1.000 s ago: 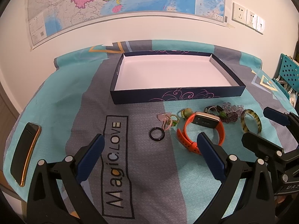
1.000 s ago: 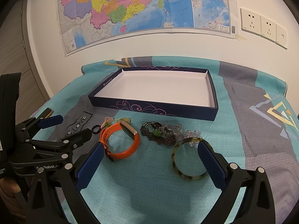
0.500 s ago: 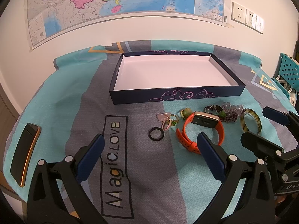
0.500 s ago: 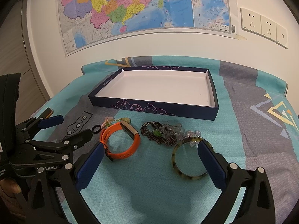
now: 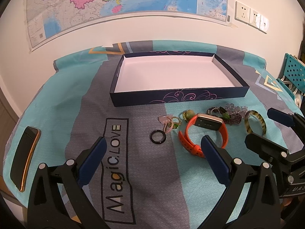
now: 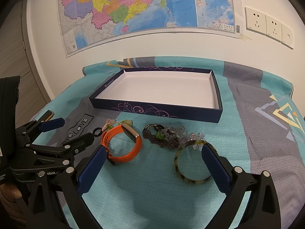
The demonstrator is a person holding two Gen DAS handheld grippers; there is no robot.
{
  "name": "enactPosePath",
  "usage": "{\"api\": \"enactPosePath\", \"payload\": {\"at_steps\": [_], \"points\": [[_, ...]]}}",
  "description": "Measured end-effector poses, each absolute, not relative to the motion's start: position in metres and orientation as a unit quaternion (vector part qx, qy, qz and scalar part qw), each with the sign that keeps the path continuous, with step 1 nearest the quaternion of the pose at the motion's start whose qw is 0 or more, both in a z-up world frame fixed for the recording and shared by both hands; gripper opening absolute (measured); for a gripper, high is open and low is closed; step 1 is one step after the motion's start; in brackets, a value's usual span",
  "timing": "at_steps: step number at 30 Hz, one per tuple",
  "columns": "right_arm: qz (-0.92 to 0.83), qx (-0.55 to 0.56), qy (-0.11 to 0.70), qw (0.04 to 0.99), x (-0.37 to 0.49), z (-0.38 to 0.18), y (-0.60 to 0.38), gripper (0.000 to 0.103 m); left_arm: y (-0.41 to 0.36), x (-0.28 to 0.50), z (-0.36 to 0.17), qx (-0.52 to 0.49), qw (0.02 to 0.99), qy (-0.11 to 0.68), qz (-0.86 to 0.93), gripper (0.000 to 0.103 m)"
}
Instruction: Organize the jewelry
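Observation:
An empty dark blue box (image 5: 179,97) (image 6: 156,110) with a white inside stands at the back of the cloth. In front of it lie a black ring (image 5: 158,137) (image 6: 97,131), small rings and charms (image 5: 170,123), an orange watch (image 5: 204,133) (image 6: 124,145), dark and clear bead bracelets (image 5: 231,114) (image 6: 167,136) and a green-brown bangle (image 5: 255,121) (image 6: 190,162). My left gripper (image 5: 152,152) is open and empty, just short of the ring and watch. My right gripper (image 6: 152,160) is open and empty; its right finger overlaps the bangle in the view.
A black phone (image 5: 24,152) lies at the cloth's left edge. A teal perforated basket (image 5: 294,72) stands at the far right. A map and wall sockets (image 6: 266,24) are on the wall behind. The table has a patterned teal and grey cloth (image 5: 118,171).
Both grippers have drifted very slightly; the scene sits a touch lower in the left view. No object has moved.

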State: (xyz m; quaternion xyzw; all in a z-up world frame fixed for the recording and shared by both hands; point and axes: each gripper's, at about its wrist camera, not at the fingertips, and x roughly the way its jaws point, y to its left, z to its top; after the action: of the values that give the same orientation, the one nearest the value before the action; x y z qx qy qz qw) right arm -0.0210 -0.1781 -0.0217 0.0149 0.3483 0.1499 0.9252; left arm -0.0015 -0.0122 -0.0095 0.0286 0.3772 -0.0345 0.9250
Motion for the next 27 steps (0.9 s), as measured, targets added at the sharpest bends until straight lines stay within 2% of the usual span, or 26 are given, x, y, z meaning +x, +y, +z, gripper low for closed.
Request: {"api": "enactPosePath", "payload": {"at_steps": [19,22,27], "points": [[0.149,0.015,0.352,0.924,-0.018,-0.022,-0.183,0.097,-0.017,0.001,-0.014,0.029,0.921,0.386,-0.054,0.097],[0.147,0.016,0.354,0.923,-0.017,-0.022,-0.188,0.094,-0.018,0.002,-0.014,0.028,0.919,0.388,-0.062,0.094],[0.125,0.022,0.364,0.923,-0.014,-0.025,-0.211,0.086,-0.021,0.007,-0.019,0.021,0.911,0.402,-0.09,0.08]]}}
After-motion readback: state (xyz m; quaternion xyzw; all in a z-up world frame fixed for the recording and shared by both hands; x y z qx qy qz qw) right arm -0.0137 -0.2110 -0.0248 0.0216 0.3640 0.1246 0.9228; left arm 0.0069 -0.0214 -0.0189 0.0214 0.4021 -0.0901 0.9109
